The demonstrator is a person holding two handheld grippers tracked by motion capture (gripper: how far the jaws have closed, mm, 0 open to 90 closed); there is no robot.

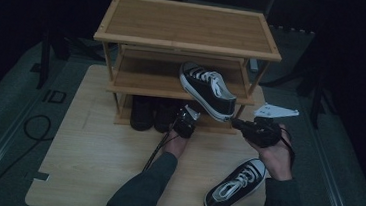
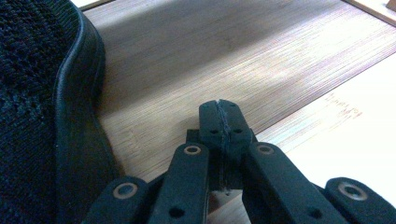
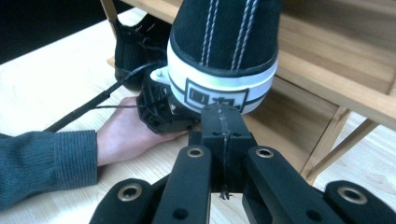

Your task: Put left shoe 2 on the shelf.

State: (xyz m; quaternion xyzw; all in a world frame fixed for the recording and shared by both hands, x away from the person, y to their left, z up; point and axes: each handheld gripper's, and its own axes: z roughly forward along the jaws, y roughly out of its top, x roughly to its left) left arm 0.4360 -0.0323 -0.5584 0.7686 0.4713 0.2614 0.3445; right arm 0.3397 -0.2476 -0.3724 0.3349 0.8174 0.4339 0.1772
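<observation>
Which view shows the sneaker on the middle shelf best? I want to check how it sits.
The high view: the sneaker shows whole, its heel overhanging the middle shelf edge toward the right gripper. The right gripper view shows just its heel close up, past shut jaws. The left gripper view shows another dark shoe.

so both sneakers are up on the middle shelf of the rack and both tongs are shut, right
Not quite. One sneaker sits on the middle shelf; the other sneaker lies on the table, as the high view shows. Both the left tongs and right tongs are shut.
</observation>
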